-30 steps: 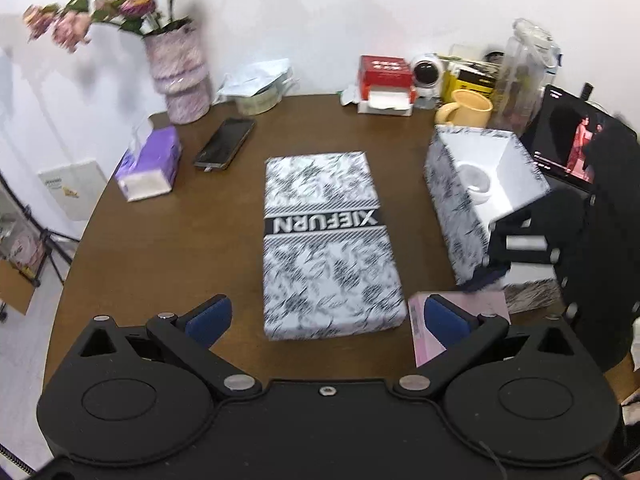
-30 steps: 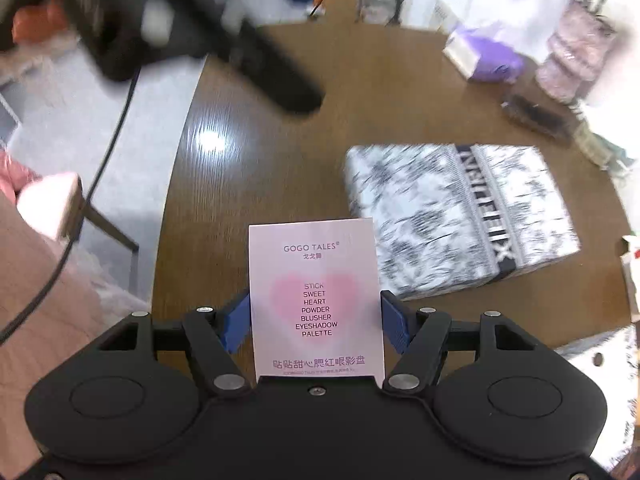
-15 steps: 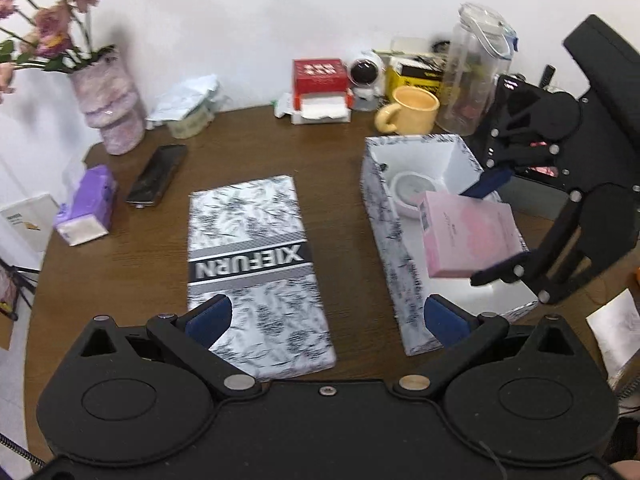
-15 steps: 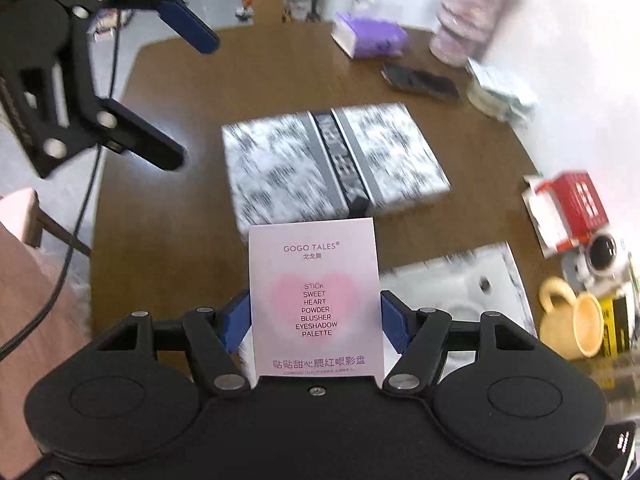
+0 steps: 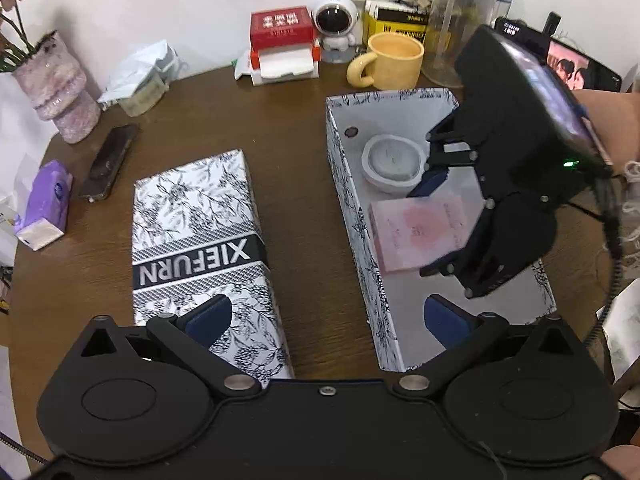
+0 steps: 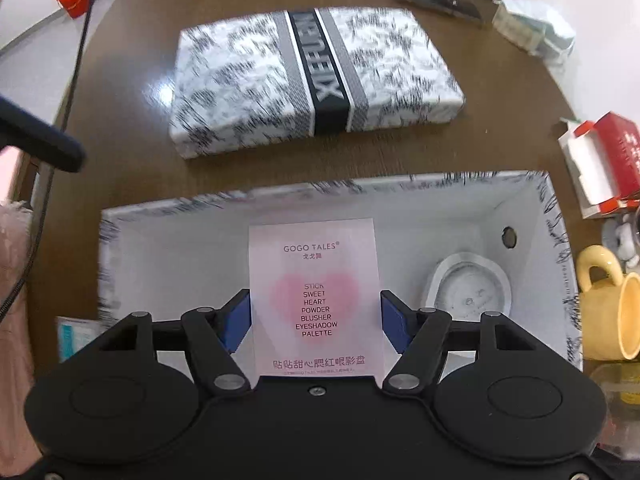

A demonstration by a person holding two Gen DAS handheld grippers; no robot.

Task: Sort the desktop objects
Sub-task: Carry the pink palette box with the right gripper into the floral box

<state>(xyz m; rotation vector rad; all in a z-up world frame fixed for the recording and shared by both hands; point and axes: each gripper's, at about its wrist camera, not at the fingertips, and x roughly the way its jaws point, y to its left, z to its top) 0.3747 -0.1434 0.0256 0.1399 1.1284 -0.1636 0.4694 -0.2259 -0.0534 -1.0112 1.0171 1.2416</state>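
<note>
My right gripper is shut on a pink makeup palette box, held over the inside of the open patterned storage box. In the left wrist view the same pink palette box hangs inside the storage box, just in front of a round white case lying on its floor. That round white case also shows to the right of the palette. My left gripper is open and empty near the table's front, its fingers straddling the gap between the patterned lid and the storage box.
The patterned lid lies flat beside the storage box. At the back stand a yellow mug, a red card box, an astronaut figure, a clear jug and a vase. A phone and purple tissue pack lie left.
My right gripper carried the pink palette from the table's front edge over the storage box and lowered it inside. The left gripper's view shifted right and closer to the box.
</note>
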